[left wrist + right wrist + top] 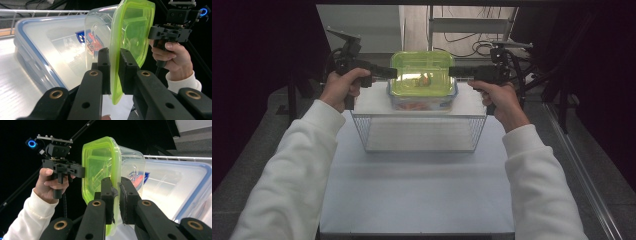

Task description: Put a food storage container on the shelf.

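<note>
Green-lidded clear container hangs above a blue-rimmed box, its lid rim clamped by the left gripper and right gripper

The lidded container is held between the left gripper and right gripper, above a larger box behind the wire basket.
</note>
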